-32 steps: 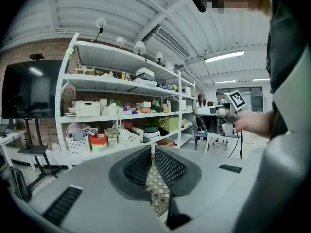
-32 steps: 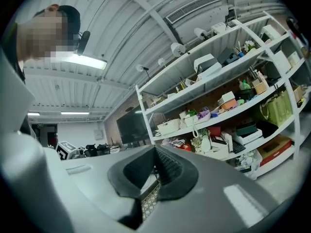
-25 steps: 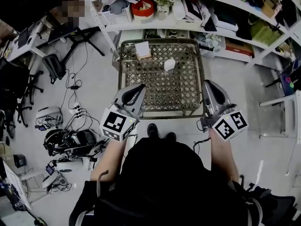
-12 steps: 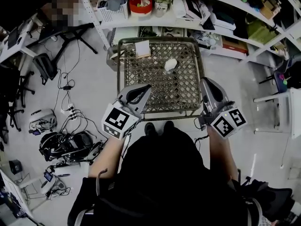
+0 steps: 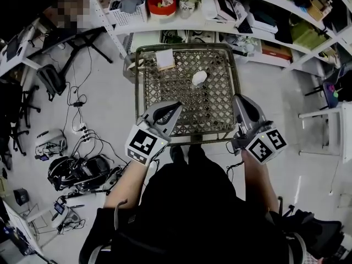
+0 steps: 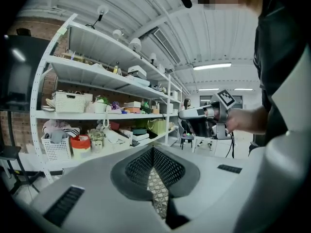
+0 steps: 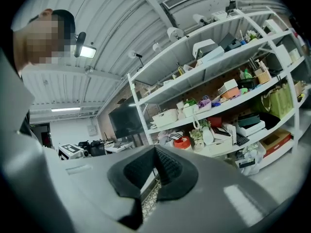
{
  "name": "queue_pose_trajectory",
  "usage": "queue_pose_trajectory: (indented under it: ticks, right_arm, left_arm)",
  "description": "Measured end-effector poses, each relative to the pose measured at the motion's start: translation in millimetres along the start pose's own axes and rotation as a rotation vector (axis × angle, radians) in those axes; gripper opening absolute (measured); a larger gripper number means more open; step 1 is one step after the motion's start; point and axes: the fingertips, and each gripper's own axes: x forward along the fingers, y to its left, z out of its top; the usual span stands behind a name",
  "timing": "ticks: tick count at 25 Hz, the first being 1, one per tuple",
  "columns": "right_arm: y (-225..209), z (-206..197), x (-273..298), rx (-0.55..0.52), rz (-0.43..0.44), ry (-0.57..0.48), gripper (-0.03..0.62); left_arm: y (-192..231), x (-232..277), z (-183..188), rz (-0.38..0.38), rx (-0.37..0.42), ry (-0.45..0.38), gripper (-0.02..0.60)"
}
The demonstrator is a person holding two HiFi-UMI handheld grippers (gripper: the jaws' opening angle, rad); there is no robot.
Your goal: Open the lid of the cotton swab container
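A small white container (image 5: 199, 77) lies on the wire-mesh table (image 5: 183, 95), right of the middle and toward the back. My left gripper (image 5: 176, 105) hovers over the table's near left part, jaws shut with nothing between them. My right gripper (image 5: 238, 99) is at the table's near right edge, also shut and empty. Both are well short of the container. In the left gripper view the jaws (image 6: 153, 153) meet above the mesh, and the right gripper (image 6: 206, 116) shows in a hand. The right gripper view shows its jaws (image 7: 156, 152) closed too; the container appears in neither gripper view.
A flat pale box (image 5: 165, 59) sits at the table's back left. White shelving (image 5: 231, 15) packed with baskets, boxes and a red bowl (image 5: 161, 5) stands behind the table. Cables and gear (image 5: 77, 166) litter the floor at left. A white stand (image 5: 330, 120) is at right.
Both grippers have edged forward toward the table, the left one now over its near edge. Their jaws look the same.
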Motion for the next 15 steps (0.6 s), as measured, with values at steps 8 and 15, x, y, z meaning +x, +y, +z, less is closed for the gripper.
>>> queue_pose_trajectory:
  ticks: [8, 15]
  right_arm:
    - [-36, -25, 10, 0.053, -0.009, 0.056, 0.011]
    - [-62, -41, 18, 0.079, -0.024, 0.089, 0.011]
  left_arm:
    - [16, 42, -23, 0.004, -0.058, 0.012, 0.005]
    - [25, 81, -64, -0.018, -0.03, 0.115, 0.003]
